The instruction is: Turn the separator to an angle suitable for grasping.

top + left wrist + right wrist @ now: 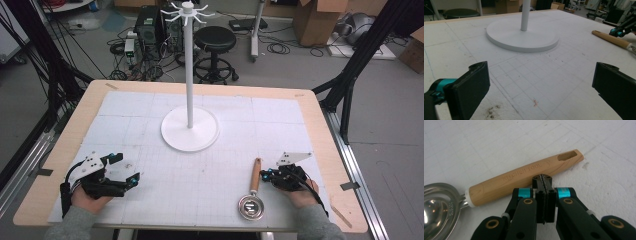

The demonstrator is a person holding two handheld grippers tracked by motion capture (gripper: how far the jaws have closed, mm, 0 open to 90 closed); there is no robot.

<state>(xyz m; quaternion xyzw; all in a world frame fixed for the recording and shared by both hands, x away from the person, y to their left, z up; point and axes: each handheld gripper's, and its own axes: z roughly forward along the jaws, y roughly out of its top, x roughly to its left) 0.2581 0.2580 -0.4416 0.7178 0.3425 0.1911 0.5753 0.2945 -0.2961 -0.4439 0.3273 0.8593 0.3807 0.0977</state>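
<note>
Lying near the front edge of the surface (150, 97), well in front of the white stand (189, 127): ladle (252, 192), handle pointing toward stand. Just beside handle (524, 178), right tool (543, 182), jaws pressed together, empty. Farther off, left tool (536, 87), spread wide, empty.

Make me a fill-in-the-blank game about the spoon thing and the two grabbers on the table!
1. The scoop has a shiny metal bowl and a handle made of ____.
2. The right gripper has its jaws ____, beside the handle.
3. The left gripper has its jaws wide ____, with nothing between them.
4. The tall white stand rises from a base shaped like a ____.

Missing words: wood; shut; open; circle
</note>
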